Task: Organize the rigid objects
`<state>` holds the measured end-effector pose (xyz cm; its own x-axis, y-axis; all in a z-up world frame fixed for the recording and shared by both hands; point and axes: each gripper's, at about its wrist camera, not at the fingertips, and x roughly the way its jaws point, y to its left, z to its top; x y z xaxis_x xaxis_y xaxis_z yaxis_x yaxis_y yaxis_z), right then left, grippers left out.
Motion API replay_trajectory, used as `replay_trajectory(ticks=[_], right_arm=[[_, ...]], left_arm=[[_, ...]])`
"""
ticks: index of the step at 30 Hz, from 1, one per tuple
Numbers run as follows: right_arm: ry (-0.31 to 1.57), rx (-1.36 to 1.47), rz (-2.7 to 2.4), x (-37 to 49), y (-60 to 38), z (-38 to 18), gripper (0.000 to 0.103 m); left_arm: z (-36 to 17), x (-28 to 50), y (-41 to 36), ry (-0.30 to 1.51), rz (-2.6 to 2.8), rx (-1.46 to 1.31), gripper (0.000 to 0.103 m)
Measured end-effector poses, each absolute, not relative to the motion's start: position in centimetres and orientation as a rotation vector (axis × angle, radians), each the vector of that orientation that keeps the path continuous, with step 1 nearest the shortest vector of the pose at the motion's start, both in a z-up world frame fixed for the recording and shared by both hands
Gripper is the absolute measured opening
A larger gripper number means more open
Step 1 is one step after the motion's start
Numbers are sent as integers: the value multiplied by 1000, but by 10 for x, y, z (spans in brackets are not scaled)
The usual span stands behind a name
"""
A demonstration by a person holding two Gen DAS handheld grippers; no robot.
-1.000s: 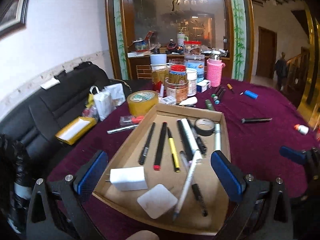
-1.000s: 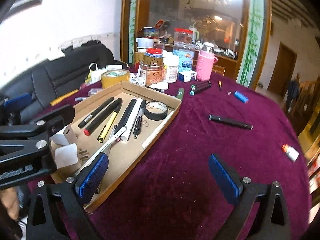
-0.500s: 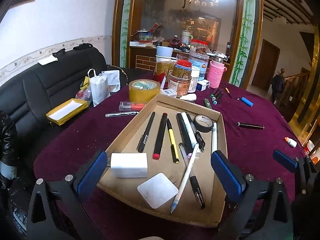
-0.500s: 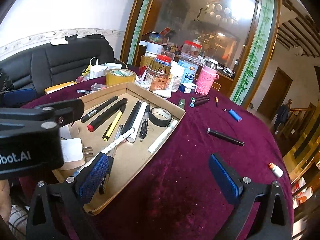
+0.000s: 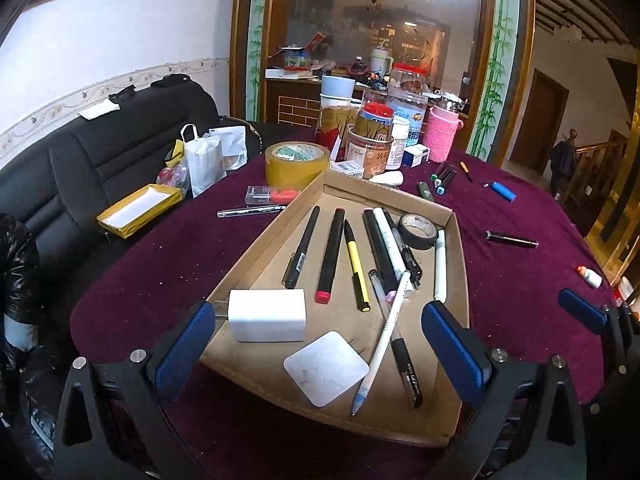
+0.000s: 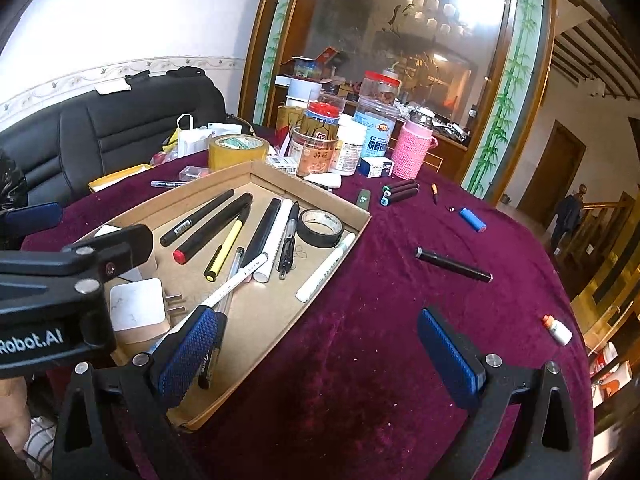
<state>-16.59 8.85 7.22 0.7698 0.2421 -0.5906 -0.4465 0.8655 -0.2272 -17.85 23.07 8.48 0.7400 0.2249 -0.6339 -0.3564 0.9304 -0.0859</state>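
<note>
Both the left gripper (image 5: 318,344) and right gripper (image 6: 318,354) hang spread and empty. Between pickups, it seems: the cardboard tray (image 5: 460,280) holds pens; next target is likely the black pen (image 6: 453,264) lying farther out on the cloth.

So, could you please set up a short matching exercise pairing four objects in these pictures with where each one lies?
Things:
1. black tape roll
2. blue lighter
3. white charger
4. yellow tape roll

Places:
A. on the purple cloth, right of the cardboard tray
B. inside the tray, near corner by the left gripper
C. outside the tray, just beyond its far left wall
D. inside the tray, far right corner

Pairs: 1-D, 2-A, 3-B, 4-C
</note>
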Motion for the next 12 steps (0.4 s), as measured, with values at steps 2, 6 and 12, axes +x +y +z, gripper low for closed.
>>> replay_trajectory(ticks=[2,6,12], right_arm=[[587,-365,384,-164,87,72,102],[597,-354,383,-162,85,71,102],[607,-342,385,-160,84,70,102]], left_arm=[[84,-178,230,667,331,-200,103],[82,-177,230,671,348,-198,103],[82,-177,230,676,352,-195,103]])
